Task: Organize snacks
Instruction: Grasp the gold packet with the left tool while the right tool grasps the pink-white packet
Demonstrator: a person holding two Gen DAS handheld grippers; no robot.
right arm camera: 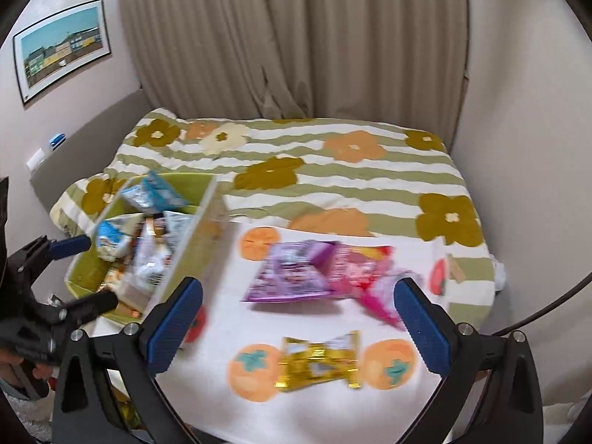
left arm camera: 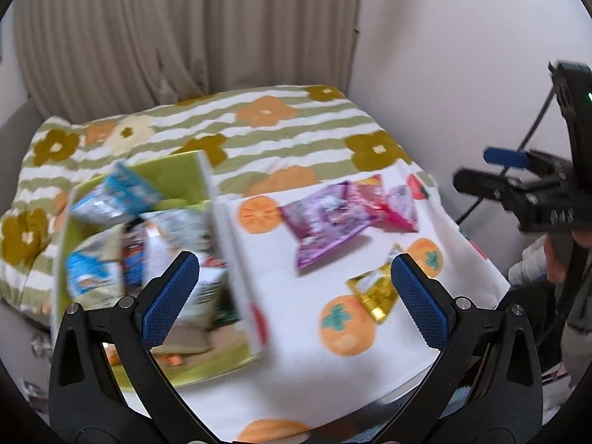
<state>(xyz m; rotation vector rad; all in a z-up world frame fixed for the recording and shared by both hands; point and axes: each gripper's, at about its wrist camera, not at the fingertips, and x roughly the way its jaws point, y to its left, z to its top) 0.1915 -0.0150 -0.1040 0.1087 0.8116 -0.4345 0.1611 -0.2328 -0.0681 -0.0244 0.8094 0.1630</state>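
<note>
A green box (left arm camera: 192, 170) (right arm camera: 192, 181) full of several snack packets sits at the left on a white fruit-print cloth (left arm camera: 281, 296) (right arm camera: 229, 318). A purple packet (left arm camera: 325, 218) (right arm camera: 292, 273), a pink packet (left arm camera: 392, 203) (right arm camera: 362, 270) and a gold packet (left arm camera: 377, 288) (right arm camera: 318, 366) lie loose on the cloth. My left gripper (left arm camera: 292, 296) is open and empty above the box's right wall. My right gripper (right arm camera: 299, 325) is open and empty above the gold packet; it also shows in the left wrist view (left arm camera: 495, 174). The left gripper shows in the right wrist view (right arm camera: 85, 270) at the box.
The cloth lies on a bed with a green-striped flower quilt (left arm camera: 296, 125) (right arm camera: 333, 177). Beige curtains (right arm camera: 288, 37) hang behind it. A framed picture (right arm camera: 63, 48) hangs on the left wall. A white wall (left arm camera: 462, 55) stands at the right.
</note>
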